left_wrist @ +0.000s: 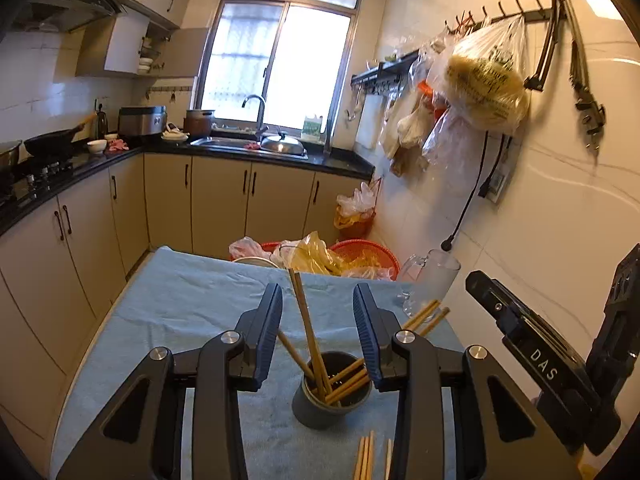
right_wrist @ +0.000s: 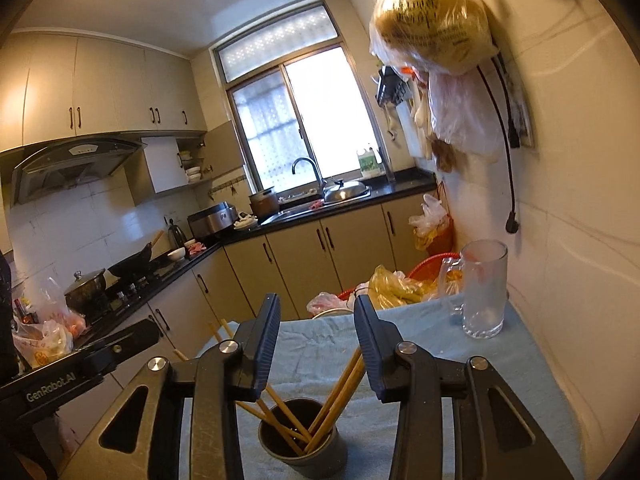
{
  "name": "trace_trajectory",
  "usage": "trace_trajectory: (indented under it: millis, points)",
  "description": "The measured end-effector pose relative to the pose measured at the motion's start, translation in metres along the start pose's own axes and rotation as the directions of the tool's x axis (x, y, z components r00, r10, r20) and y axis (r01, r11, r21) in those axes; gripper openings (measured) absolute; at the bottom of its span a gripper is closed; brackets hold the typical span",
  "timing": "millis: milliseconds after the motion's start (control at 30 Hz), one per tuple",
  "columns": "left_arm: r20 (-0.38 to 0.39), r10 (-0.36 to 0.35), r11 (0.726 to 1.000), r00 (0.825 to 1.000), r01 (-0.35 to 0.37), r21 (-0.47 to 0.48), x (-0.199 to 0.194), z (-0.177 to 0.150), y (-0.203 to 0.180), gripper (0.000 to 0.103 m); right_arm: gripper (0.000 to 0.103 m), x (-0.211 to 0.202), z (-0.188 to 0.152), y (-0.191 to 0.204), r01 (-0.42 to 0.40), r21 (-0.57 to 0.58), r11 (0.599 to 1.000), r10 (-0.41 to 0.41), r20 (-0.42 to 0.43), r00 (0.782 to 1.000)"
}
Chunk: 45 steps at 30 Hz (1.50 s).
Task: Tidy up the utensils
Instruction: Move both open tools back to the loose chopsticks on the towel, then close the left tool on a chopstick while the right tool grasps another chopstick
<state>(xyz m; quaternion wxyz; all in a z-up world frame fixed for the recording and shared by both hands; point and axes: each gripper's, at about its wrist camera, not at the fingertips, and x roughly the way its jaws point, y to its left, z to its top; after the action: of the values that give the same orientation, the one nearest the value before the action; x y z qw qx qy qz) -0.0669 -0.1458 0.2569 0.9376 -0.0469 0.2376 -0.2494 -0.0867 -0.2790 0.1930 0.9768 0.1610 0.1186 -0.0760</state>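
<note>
Chopsticks being gathered into the cup, both tools empty

Left tool (left_wrist: 318, 320) hovers just above the dark cup (left_wrist: 330, 396) on the blue-clothed table (left_wrist: 180, 300), jaws apart; the cup holds several chopsticks (left_wrist: 308, 320); loose chopsticks (left_wrist: 366, 458) lie just in front of it; right tool (right_wrist: 316, 330), jaws also apart, likely must drop to pinch one next
</note>
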Motion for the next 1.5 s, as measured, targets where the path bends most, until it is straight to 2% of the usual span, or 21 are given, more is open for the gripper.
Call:
trace_trajectory:
  millis: [100, 233, 333, 433, 567, 633, 700, 767, 867, 933, 967, 1000, 1033, 1133, 1200, 1267, 1333, 1433, 1500]
  points:
    - [0.025, -0.004, 1.000, 1.000, 0.004, -0.003, -0.027, -0.004, 0.003, 0.039, 0.047, -0.022, 0.002, 0.004, 0.004, -0.019, 1.000, -0.004, 0.009, 1.000]
    - [0.060, -0.006, 1.000, 0.998, 0.007, -0.007, -0.064, -0.020, 0.008, 0.041, 0.048, -0.054, 0.000, 0.007, 0.039, -0.090, 0.995, -0.038, 0.013, 0.999]
    - [0.049, -0.002, 1.000, 0.999, 0.002, 0.004, -0.077, -0.035, 0.010, 0.041, 0.050, -0.072, -0.005, 0.006, 0.062, -0.136, 0.989, -0.063, -0.005, 0.998]
    - [-0.001, 0.004, 1.000, 1.000, -0.004, 0.002, -0.082, -0.056, 0.014, 0.041, 0.051, -0.091, -0.007, -0.005, 0.114, -0.184, 0.976, -0.123, -0.038, 0.992]
    - [-0.106, -0.008, 1.000, 0.994, 0.005, -0.026, -0.075, -0.083, 0.021, 0.041, 0.051, -0.116, 0.005, -0.019, 0.277, -0.308, 0.910, -0.291, -0.001, 0.957]
    - [-0.150, -0.012, 1.000, 0.989, 0.007, -0.029, -0.068, -0.097, 0.022, 0.041, 0.056, -0.128, 0.016, -0.030, 0.363, -0.367, 0.856, -0.387, 0.010, 0.922]
    - [-0.206, -0.021, 1.000, 0.978, 0.017, -0.022, -0.056, -0.113, 0.019, 0.041, 0.063, -0.130, 0.019, -0.043, 0.395, -0.387, 0.833, -0.438, -0.026, 0.899]
    - [-0.265, -0.039, 0.999, 0.964, 0.037, -0.012, -0.041, -0.130, 0.013, 0.041, 0.064, -0.127, 0.012, -0.055, 0.391, -0.384, 0.836, -0.457, -0.096, 0.884]
    - [-0.363, -0.064, 0.997, 0.930, 0.071, 0.006, -0.013, -0.155, 0.003, 0.041, 0.064, -0.112, -0.022, -0.070, 0.311, -0.326, 0.893, -0.396, -0.239, 0.887]
    - [-0.425, -0.071, 0.995, 0.902, 0.092, 0.030, 0.004, -0.173, -0.003, 0.041, 0.061, -0.094, -0.060, -0.077, 0.192, -0.231, 0.954, -0.269, -0.372, 0.889]
    - [-0.452, -0.066, 0.994, 0.890, 0.098, 0.048, 0.013, -0.183, -0.007, 0.041, 0.057, -0.086, -0.076, -0.080, 0.152, -0.189, 0.970, -0.219, -0.411, 0.885]
    - [-0.469, -0.062, 0.993, 0.881, 0.103, 0.062, 0.019, -0.189, -0.008, 0.040, 0.047, -0.081, -0.089, -0.080, 0.127, -0.165, 0.978, -0.188, -0.438, 0.879]
    - [-0.486, -0.064, 0.991, 0.871, 0.114, 0.074, 0.025, -0.195, -0.011, 0.040, 0.042, -0.075, -0.103, -0.080, 0.107, -0.148, 0.983, -0.164, -0.461, 0.872]
    - [-0.529, -0.087, 0.985, 0.844, 0.153, 0.082, 0.042, -0.209, -0.016, 0.039, 0.042, -0.061, -0.138, -0.080, 0.057, -0.093, 0.994, -0.097, -0.509, 0.855]
    - [-0.556, -0.096, 0.983, 0.825, 0.167, 0.078, 0.055, -0.215, -0.018, 0.031, 0.042, -0.056, -0.151, -0.080, 0.044, -0.070, 0.997, -0.075, -0.528, 0.846]
    - [-0.575, -0.108, 0.982, 0.811, 0.178, 0.067, 0.065, -0.219, -0.019, 0.027, 0.042, -0.052, -0.157, -0.082, 0.043, -0.052, 0.998, -0.065, -0.535, 0.842]
    - [-0.585, -0.117, 0.981, 0.803, 0.187, 0.061, 0.074, -0.220, -0.020, 0.025, 0.042, -0.048, -0.161, -0.087, 0.049, -0.034, 0.998, -0.060, -0.533, 0.844]
    - [-0.582, -0.123, 0.977, 0.804, 0.199, 0.069, 0.081, -0.217, -0.026, 0.022, 0.042, -0.044, -0.164, -0.092, 0.054, -0.019, 0.998, -0.056, -0.530, 0.846]
    - [-0.579, -0.111, 0.977, 0.808, 0.195, 0.084, 0.085, -0.214, -0.029, 0.012, 0.042, -0.041, -0.165, -0.093, 0.057, -0.022, 0.998, -0.060, -0.534, 0.843]
